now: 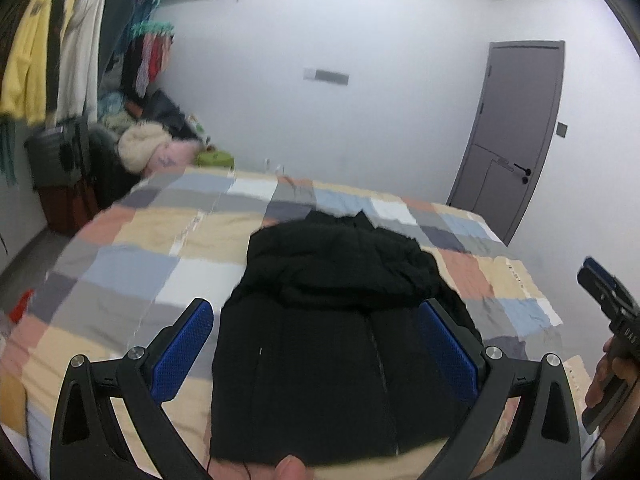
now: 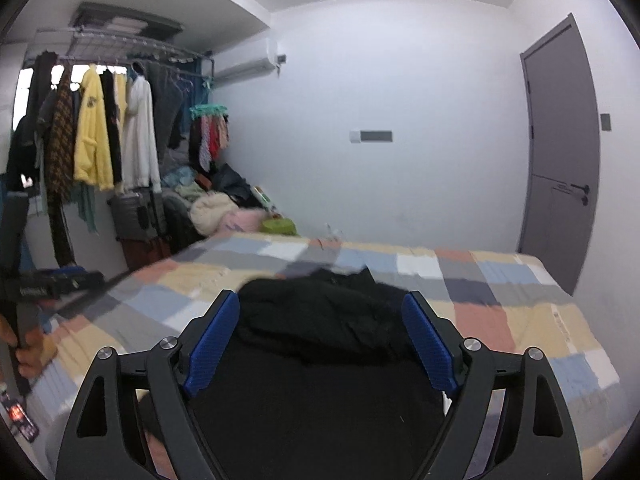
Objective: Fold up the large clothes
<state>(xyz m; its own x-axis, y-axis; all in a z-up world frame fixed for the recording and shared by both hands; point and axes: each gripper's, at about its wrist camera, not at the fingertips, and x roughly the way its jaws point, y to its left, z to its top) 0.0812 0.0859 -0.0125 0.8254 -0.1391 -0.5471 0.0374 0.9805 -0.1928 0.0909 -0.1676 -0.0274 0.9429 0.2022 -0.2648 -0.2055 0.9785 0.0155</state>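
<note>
A black jacket (image 1: 320,360) lies folded on the checked bedspread (image 1: 132,264), its bulky upper part doubled over the body. My left gripper (image 1: 316,304) hovers above it, blue pads wide apart and open, gripping nothing. A thumb (image 1: 290,468) shows at the bottom edge. In the right wrist view the jacket (image 2: 320,400) fills the lower middle, and my right gripper (image 2: 321,296) is likewise open over it with no cloth pinched. The right gripper (image 1: 608,300) appears at the right edge of the left wrist view, held by a hand. The left gripper (image 2: 52,284) appears at the left edge of the right wrist view.
A rack of hanging clothes (image 2: 96,132) stands at the far left, with a pile of clothes and bags (image 2: 216,204) and a dark suitcase (image 2: 128,212) below it. A grey door (image 2: 564,160) is at the right. A phone (image 2: 20,416) lies at the lower left.
</note>
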